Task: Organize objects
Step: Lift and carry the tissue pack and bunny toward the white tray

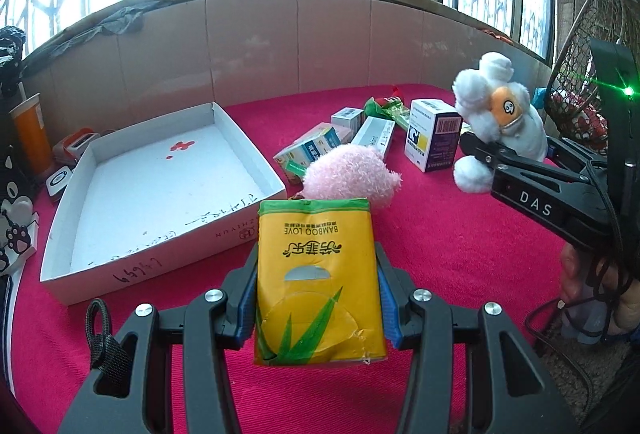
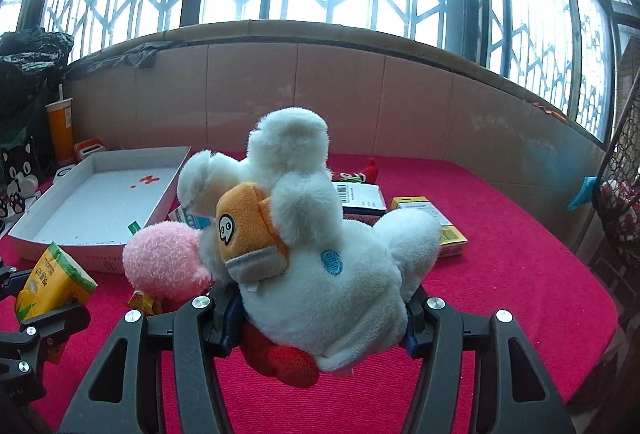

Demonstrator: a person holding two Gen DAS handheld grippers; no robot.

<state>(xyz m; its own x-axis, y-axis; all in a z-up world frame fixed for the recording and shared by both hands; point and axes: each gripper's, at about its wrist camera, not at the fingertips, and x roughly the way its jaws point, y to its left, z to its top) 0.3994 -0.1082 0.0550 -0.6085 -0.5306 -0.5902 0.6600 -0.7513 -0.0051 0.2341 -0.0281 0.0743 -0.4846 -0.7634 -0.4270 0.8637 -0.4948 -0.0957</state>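
Firmly, left gripper [image 1: 318, 290] pinches crinkly tissue pack [image 1: 318, 286]; right gripper [image 2: 320, 318] fluffy plush [image 2: 332, 274].

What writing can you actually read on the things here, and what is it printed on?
"BAMBOO LOVE", upside down: yellow tissue pack clamped in the left tongs.
"DAS": side of the right tongs, which grip the white plush toy.
"ZHIYUN", partly cut off: front wall of the white box.
Handwriting on the box, and print on the medicine boxes: unreadable.
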